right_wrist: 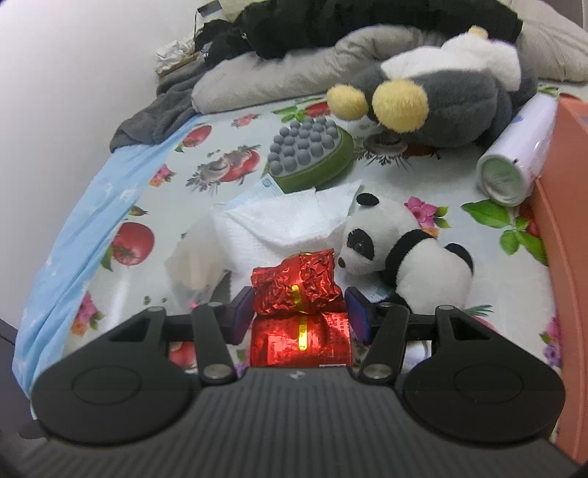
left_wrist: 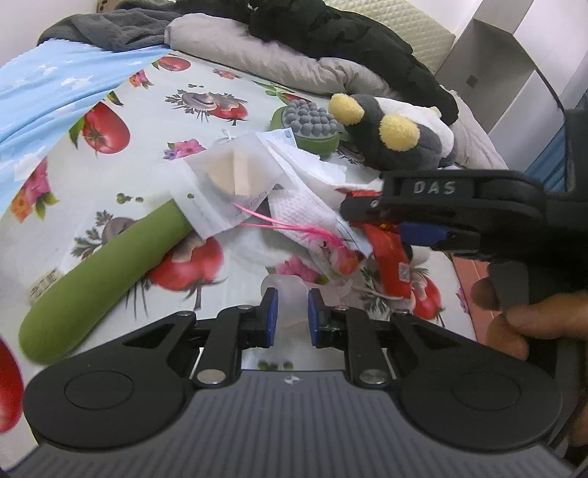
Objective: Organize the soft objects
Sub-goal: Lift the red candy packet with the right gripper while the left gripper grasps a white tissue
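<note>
A crinkled red foil packet (right_wrist: 299,294) sits between the fingers of my right gripper (right_wrist: 299,312), which are shut on it; it also shows in the left wrist view (left_wrist: 386,253) under the right gripper (left_wrist: 367,213). My left gripper (left_wrist: 292,314) hovers low over the bed, jaws slightly apart, with nothing held. A small panda plush (right_wrist: 408,253) lies just right of the packet. A grey and white plush with yellow pads (right_wrist: 441,92) lies behind. White tissues (right_wrist: 290,220) and a clear pouch with sponges (left_wrist: 224,176) lie in the middle.
A green massage brush with grey nubs (right_wrist: 308,150), a green handle (left_wrist: 103,272), a white spray can (right_wrist: 514,161) and an orange box (right_wrist: 566,257) are on the fruit-print sheet (left_wrist: 154,106). A blue cloth (left_wrist: 55,95), grey pillow (left_wrist: 275,55) and black clothing (left_wrist: 330,29) lie behind.
</note>
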`<action>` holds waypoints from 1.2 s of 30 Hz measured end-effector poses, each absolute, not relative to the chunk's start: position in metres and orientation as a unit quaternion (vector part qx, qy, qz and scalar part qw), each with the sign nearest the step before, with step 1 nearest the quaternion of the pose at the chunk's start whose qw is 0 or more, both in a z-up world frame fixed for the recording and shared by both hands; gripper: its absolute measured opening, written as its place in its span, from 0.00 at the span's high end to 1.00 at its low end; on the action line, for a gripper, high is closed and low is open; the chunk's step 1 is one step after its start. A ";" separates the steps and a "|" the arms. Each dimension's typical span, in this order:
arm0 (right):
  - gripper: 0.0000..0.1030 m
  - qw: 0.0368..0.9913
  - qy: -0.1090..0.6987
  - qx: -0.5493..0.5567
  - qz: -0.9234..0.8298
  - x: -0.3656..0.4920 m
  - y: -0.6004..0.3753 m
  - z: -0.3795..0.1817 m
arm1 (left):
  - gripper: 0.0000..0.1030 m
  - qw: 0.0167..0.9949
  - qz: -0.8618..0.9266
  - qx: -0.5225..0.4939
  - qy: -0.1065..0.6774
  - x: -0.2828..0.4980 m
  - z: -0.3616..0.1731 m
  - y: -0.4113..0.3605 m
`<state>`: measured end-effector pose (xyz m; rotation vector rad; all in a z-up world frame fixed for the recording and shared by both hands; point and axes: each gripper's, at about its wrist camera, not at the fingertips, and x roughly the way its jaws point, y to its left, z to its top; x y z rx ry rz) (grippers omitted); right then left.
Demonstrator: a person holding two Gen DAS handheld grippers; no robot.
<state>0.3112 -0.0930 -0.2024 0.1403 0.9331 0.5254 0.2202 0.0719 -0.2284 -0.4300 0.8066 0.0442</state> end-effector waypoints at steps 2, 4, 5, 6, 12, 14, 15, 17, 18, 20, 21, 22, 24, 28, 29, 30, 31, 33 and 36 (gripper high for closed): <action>0.45 0.862 0.436 0.064 0.250 0.301 -0.099 -0.194 | 0.80 0.898 0.016 -0.206 0.388 0.210 -0.225 0.069; 0.45 0.866 0.431 0.058 0.249 0.290 -0.105 -0.187 | 0.80 0.900 0.010 -0.202 0.385 0.200 -0.221 0.068; 0.45 0.867 0.429 0.058 0.247 0.285 -0.107 -0.184 | 0.80 0.901 0.009 -0.201 0.385 0.195 -0.219 0.068; 0.45 0.868 0.428 0.058 0.246 0.279 -0.112 -0.182 | 0.80 0.900 0.008 -0.201 0.386 0.189 -0.218 0.067; 0.45 0.869 0.430 0.066 0.235 0.244 -0.138 -0.175 | 0.80 0.901 -0.003 -0.188 0.391 0.159 -0.213 0.060; 0.45 0.869 0.435 0.065 0.229 0.232 -0.147 -0.177 | 0.80 0.899 -0.002 -0.188 0.396 0.151 -0.213 0.058; 0.45 0.868 0.438 0.063 0.225 0.226 -0.151 -0.179 | 0.80 0.897 -0.003 -0.189 0.399 0.148 -0.214 0.057; 0.44 0.865 0.447 0.059 0.220 0.216 -0.156 -0.184 | 0.80 0.893 -0.007 -0.194 0.406 0.142 -0.216 0.054; 0.44 0.863 0.452 0.056 0.219 0.209 -0.159 -0.188 | 0.80 0.892 -0.009 -0.194 0.407 0.139 -0.217 0.051; 0.44 0.858 0.462 0.045 0.218 0.197 -0.162 -0.197 | 0.79 0.891 -0.011 -0.189 0.412 0.133 -0.218 0.047; 0.44 0.857 0.466 0.041 0.217 0.191 -0.163 -0.201 | 0.79 0.889 -0.012 -0.188 0.416 0.131 -0.220 0.046; 0.44 0.856 0.469 0.036 0.215 0.185 -0.165 -0.206 | 0.77 0.886 -0.012 -0.189 0.423 0.129 -0.223 0.046; 0.44 0.854 0.476 0.028 0.209 0.176 -0.168 -0.215 | 0.76 0.880 -0.016 -0.187 0.435 0.127 -0.227 0.045; 0.44 0.848 0.492 0.025 0.194 0.166 -0.176 -0.230 | 0.57 0.873 -0.027 -0.193 0.447 0.121 -0.233 0.047; 0.44 0.850 0.490 0.022 0.192 0.164 -0.178 -0.230 | 0.51 0.872 -0.033 -0.197 0.447 0.120 -0.233 0.049; 0.40 0.852 0.487 0.020 0.190 0.162 -0.180 -0.230 | 0.50 0.872 -0.034 -0.198 0.446 0.118 -0.234 0.049; 0.39 0.853 0.486 0.018 0.188 0.161 -0.181 -0.230 | 0.50 0.872 -0.033 -0.198 0.446 0.117 -0.234 0.050; 0.38 0.856 0.483 0.014 0.185 0.159 -0.181 -0.230 | 0.50 0.870 -0.034 -0.206 0.447 0.117 -0.235 0.053; 0.38 0.861 0.473 0.001 0.187 0.155 -0.178 -0.231 | 0.45 0.862 -0.039 -0.242 0.444 0.117 -0.238 0.060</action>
